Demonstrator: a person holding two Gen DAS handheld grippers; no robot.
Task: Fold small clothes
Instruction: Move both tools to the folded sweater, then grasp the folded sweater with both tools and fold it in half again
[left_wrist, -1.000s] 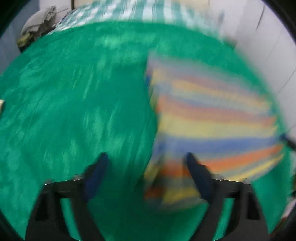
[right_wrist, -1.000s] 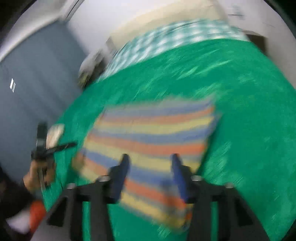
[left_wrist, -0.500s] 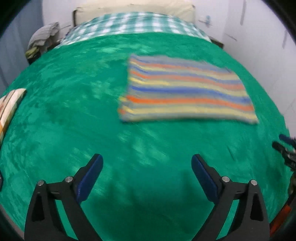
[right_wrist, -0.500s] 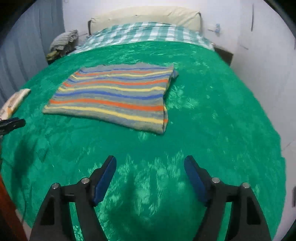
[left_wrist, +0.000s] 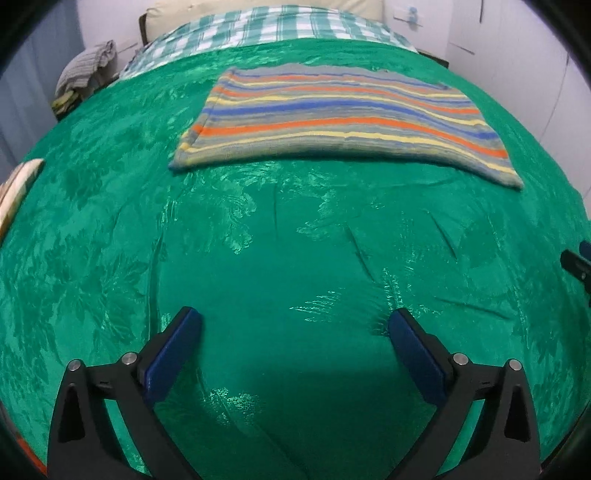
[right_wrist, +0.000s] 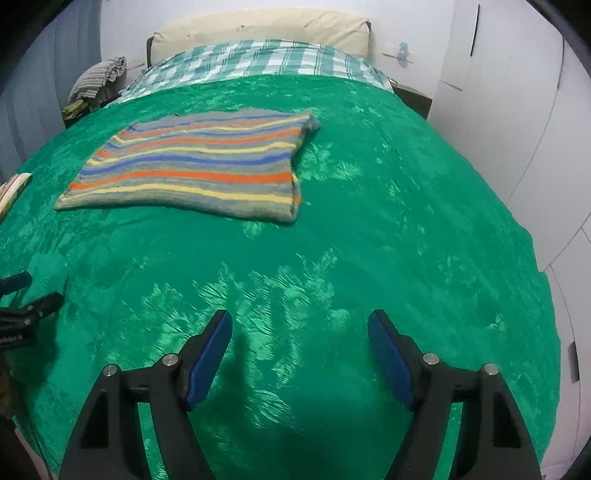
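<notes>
A folded striped garment (left_wrist: 343, 118) (right_wrist: 199, 166), grey with orange, yellow and blue bands, lies flat on the green bedspread (left_wrist: 295, 240) (right_wrist: 369, 240) toward the far half of the bed. My left gripper (left_wrist: 293, 315) hovers over bare bedspread well short of it; its jaws are opening and hold nothing. My right gripper (right_wrist: 298, 319) is open and empty, also over bare bedspread, with the garment ahead to its left. Each wrist view catches the other gripper at its edge: the right gripper (left_wrist: 580, 258) and the left gripper (right_wrist: 38, 288).
A folded pale item (left_wrist: 18, 188) (right_wrist: 14, 188) lies at the bed's left edge. Checked sheet (right_wrist: 266, 62) and a cream pillow (right_wrist: 258, 27) are at the head. A heap of clothes (left_wrist: 85, 70) sits beyond the left side; white cupboard doors (right_wrist: 517, 110) line the right.
Both grippers have pulled back from the striped garment toward the near edge of the bed, and their jaws stand wider. The garment now lies let go and flat.
</notes>
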